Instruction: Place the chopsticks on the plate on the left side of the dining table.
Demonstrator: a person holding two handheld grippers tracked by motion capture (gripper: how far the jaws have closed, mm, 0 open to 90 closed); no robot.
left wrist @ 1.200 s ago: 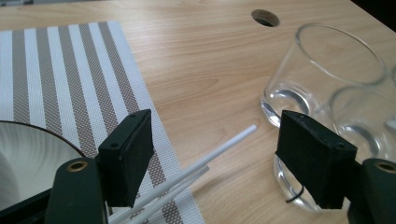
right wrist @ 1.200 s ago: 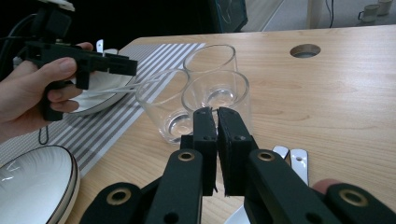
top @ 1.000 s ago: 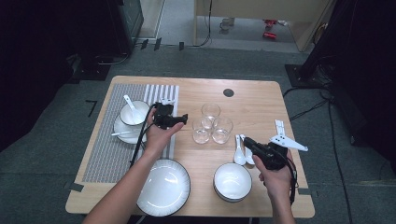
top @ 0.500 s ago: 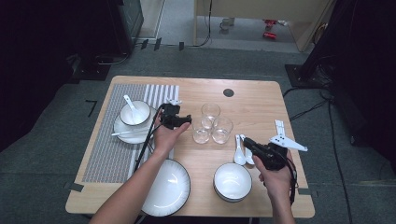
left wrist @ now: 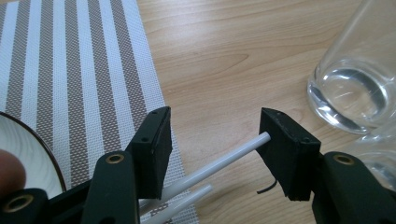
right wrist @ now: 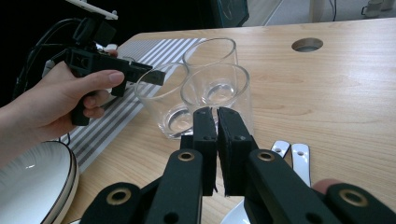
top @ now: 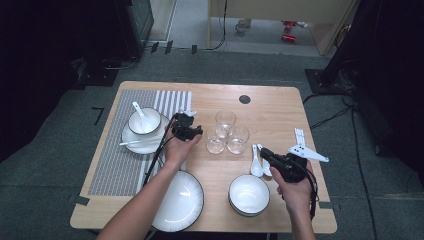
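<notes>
L tongs (top: 192, 131) (left wrist: 215, 135): jaws part-spread and have just been closing. In the left gripper view a pair of thin white plastic chopsticks (left wrist: 219, 163) runs between them. Upper stick's tip sits right at the R-hand pad; can't tell if the pads actually press. Held by the person's L hand (top: 177, 147) just off the table's centre, toward 9 o'clock, nose pointing to 3 o'clock.

R tongs (top: 265, 151) (right wrist: 217, 116): jaws pressed together, nothing between. Held by R hand (top: 295, 192) at approx 4 o'clock, nose toward 10 o'clock.

Rest, big to small:
- Light wooden rectangular table (top: 280, 110), round cable hole at 12–1 o'clock.
- Grey-and-white striped woven placemat (top: 115, 165), covers the 9 o'clock side.
- Large white round plate w/ dark rim (top: 200, 192) at 6–7 o'clock, partly on the mat.
- Smaller white plate (top: 131, 137) at 9–10 o'clock on the mat. It carries a small white bowl (top: 150, 124) w/ a white spoon inside.
- Chopsticks (top: 134, 143) lie across that plate's near edge, tips reaching toward L tongs.
- White ceramic bowl stack (top: 232, 190) at 5–6 o'clock.
- Three clear round glass tumblers (top: 237, 139), upright, clustered at centre and touching or nearly so. They are just at 3 o'clock of L tongs.
- Two white ceramic soup spoons (top: 257, 162) side by side, just beside the R tongs' tips, at 12 o'clock of the bowl stack.
</notes>
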